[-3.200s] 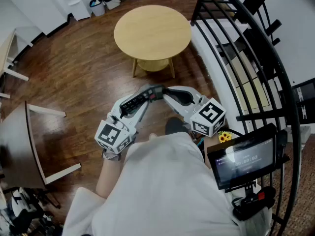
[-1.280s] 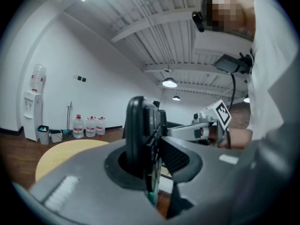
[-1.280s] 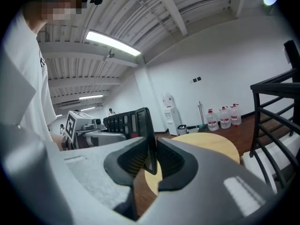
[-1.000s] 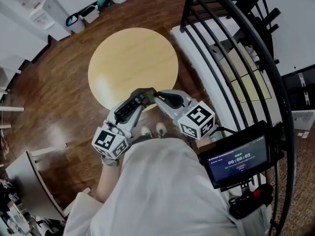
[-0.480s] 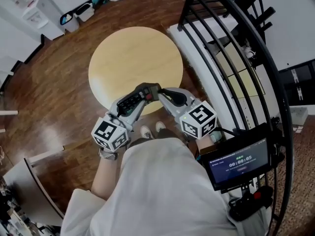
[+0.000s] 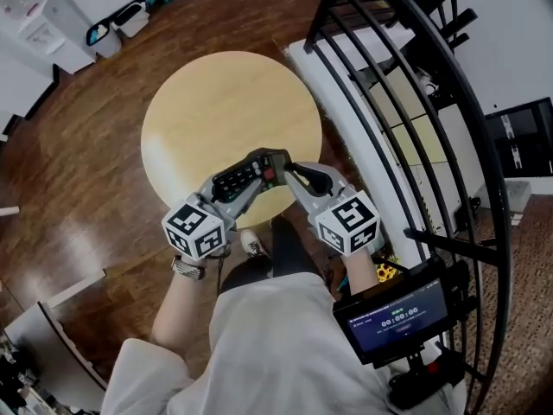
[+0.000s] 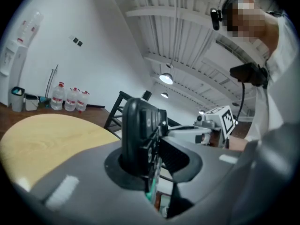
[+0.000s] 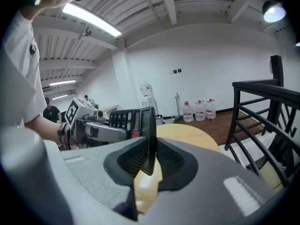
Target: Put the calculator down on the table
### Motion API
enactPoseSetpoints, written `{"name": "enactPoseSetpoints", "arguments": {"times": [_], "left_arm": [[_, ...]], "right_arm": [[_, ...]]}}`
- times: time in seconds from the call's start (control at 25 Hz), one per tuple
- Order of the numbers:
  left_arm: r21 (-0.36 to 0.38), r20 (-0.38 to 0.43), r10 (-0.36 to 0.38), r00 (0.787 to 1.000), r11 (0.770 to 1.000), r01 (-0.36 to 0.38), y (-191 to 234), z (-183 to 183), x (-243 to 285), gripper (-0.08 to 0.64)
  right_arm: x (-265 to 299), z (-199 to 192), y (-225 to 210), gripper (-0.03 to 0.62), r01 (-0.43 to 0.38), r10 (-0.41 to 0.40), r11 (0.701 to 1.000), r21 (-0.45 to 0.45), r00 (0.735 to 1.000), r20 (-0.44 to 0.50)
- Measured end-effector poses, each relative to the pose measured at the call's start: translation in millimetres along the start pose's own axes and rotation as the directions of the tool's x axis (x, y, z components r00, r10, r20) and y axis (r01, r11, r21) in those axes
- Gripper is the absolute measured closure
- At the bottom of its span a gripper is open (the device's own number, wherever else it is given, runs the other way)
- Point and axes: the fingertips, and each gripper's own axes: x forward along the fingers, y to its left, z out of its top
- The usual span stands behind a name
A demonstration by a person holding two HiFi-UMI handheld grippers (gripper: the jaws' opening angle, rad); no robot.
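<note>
My left gripper (image 6: 232,188) and my right gripper (image 6: 292,178) are both clamped on the calculator (image 6: 249,173), over the near edge of the round table (image 6: 216,102).

We take this for an open, loft-style office or studio. In the head view a wooden floor (image 6: 78,180) and round table (image 6: 216,111) fill mid-frame, with a black railing (image 6: 415,102) at right. The right gripper view shows water bottles (image 8: 199,110) along a white wall (image 8: 211,64) and a strip light (image 8: 91,18) under a ribbed ceiling (image 8: 187,6).
</note>
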Motion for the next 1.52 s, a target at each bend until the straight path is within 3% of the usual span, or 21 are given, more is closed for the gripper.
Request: {"name": "enactPoseSetpoints", "arguments": {"times": [0.16,0.48,0.76,1.16,1.52], "left_arm": [[-0.085,-0.043,0.003,0.999,0.996,-0.006,36.6,-15.0,30.1,0.451],[-0.177,-0.145,0.000,0.989,0.984,-0.026,69.9,-61.1,56.2,0.451],[-0.272,-0.203,-0.024,0.979,0.962,-0.033,93.1,-95.1,74.4,0.451],[-0.295,-0.285,-0.055,0.957,0.955,-0.033,99.2,-112.4,80.8,0.451],[-0.300,-0.317,-0.071,0.946,0.953,-0.029,100.2,-123.8,85.3,0.451]], "right_arm": [[30.9,-17.6,-35.7,0.531,-0.008,0.011,0.999,0.048,0.999,-0.052],[59.4,-71.0,-62.9,0.531,0.014,0.012,0.983,0.183,0.990,-0.140],[79.1,-108.1,-80.9,0.531,0.095,-0.037,0.967,0.235,0.970,-0.240],[83.1,-129.6,-84.8,0.531,0.120,-0.028,0.947,0.299,0.955,-0.294],[83.0,-142.4,-87.1,0.531,0.137,-0.034,0.943,0.304,0.946,-0.321]]}}
